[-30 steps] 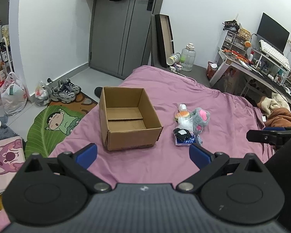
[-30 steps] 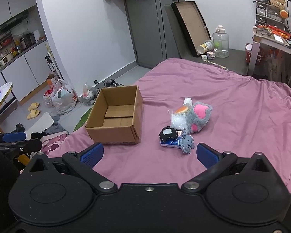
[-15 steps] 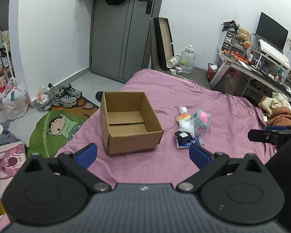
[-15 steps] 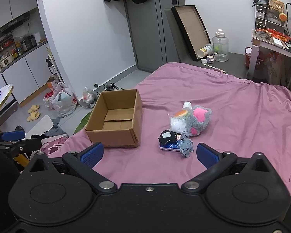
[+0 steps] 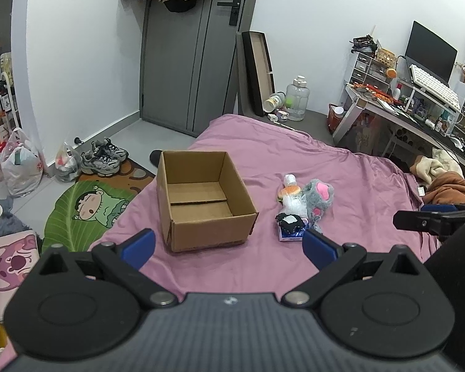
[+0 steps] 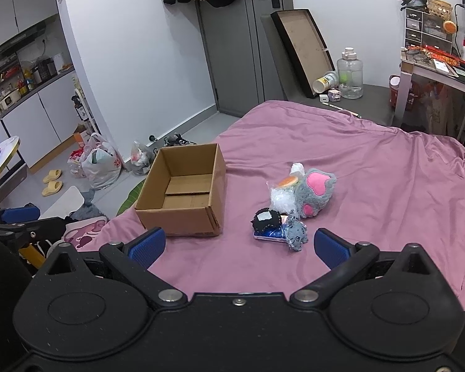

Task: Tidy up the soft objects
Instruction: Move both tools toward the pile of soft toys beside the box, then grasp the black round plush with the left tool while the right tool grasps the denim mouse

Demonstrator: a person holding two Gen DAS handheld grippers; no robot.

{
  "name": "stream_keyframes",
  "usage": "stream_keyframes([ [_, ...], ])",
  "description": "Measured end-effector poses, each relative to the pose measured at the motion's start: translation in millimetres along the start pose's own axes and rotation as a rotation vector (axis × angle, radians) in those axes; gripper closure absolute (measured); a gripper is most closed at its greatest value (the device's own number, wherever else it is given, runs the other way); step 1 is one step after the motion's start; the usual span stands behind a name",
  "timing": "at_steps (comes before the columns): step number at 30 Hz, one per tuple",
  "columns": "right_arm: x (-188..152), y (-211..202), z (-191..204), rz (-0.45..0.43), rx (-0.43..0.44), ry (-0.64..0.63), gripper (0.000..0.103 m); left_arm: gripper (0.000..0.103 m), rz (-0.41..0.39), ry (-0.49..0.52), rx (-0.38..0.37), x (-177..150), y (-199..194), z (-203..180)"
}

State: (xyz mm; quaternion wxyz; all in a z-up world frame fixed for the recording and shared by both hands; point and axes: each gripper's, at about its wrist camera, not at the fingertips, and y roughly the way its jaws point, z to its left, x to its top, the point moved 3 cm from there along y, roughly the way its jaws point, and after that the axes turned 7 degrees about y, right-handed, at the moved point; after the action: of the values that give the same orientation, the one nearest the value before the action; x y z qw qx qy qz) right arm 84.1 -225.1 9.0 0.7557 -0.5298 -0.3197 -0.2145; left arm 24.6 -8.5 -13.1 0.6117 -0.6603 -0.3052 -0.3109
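Soft toy pile point(image 6: 291, 204) on pink bedspread point(image 6: 387, 170), at 3 o'clock of empty cardboard box point(image 6: 183, 195). Both grippers point(image 5: 229, 245) point(image 6: 237, 246) spread wide, empty. Plush likely light, squashy; pinch mid-body.

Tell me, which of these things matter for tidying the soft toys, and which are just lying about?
For the job:
open brown cardboard box
grey plush paw with pink pads
black spiky plush ball
small grey-blue plush

Lying about:
grey sneakers
clear plastic water jug
yellow slippers
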Motion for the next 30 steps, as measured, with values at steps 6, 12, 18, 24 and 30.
stream_keyframes([
  [6, 0.0, -1.6, -0.7, 0.005, 0.016, 0.013, 0.000, 0.002, -0.001, 0.002, 0.000, -0.4, 1.0, -2.2],
  [12, 1.0, -0.3, 0.5, 0.005, 0.054, 0.025, 0.000, 0.002, 0.004, 0.016, -0.004, 0.3, 4.5, -3.5],
  [18, 0.7, 10.0, -5.1, 0.014, 0.061, 0.042, 0.000, 0.002, 0.031, 0.017, -0.004, -1.3, 17.3, -3.5],
  [24, 1.5, 21.1, -18.8, 0.012, 0.053, 0.079, 0.000, 0.002, 0.054, 0.080, -0.004, 3.0, 33.6, -10.1],
  [30, 1.4, 35.8, -37.9, 0.017, 0.052, 0.131, 0.002, 0.002, 0.066, 0.145, -0.021, 13.2, 53.7, -15.9],
])
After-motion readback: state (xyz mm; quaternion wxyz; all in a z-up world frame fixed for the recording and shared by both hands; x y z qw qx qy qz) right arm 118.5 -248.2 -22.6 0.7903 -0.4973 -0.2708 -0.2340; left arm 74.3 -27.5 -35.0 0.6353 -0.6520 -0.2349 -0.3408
